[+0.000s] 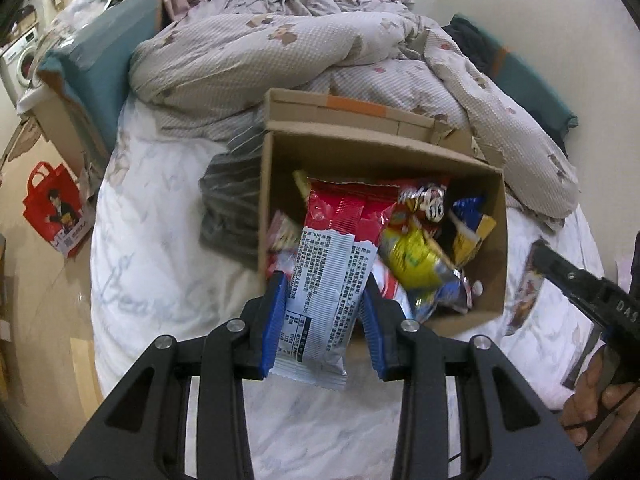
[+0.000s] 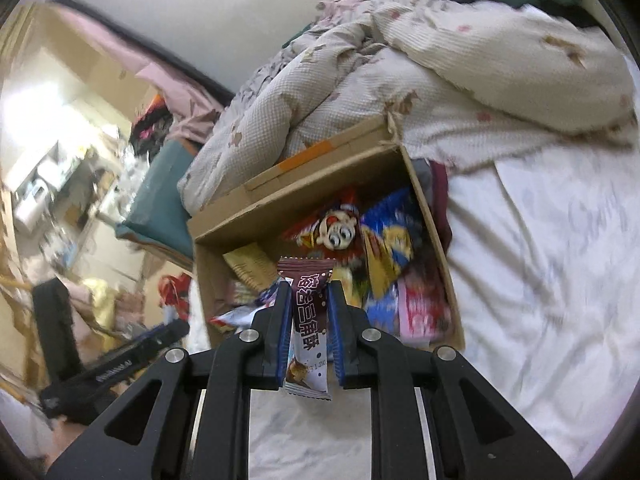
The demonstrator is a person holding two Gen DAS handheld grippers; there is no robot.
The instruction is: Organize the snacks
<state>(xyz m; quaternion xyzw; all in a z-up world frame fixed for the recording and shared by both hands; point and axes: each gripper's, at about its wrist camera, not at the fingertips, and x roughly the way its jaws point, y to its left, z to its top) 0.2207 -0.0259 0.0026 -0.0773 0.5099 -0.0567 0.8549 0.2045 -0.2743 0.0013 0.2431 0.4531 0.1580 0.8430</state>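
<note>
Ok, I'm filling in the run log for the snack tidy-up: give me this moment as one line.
left gripper: shut on red-and-white snack packet | right gripper: shut on brown snack packet | cardboard box: open on bed, holds snacks

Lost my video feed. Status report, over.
Left gripper shut on red-and-white packet. Right gripper shut on brown packet. Cardboard box ahead, partly filled. Nothing blocking.
</note>
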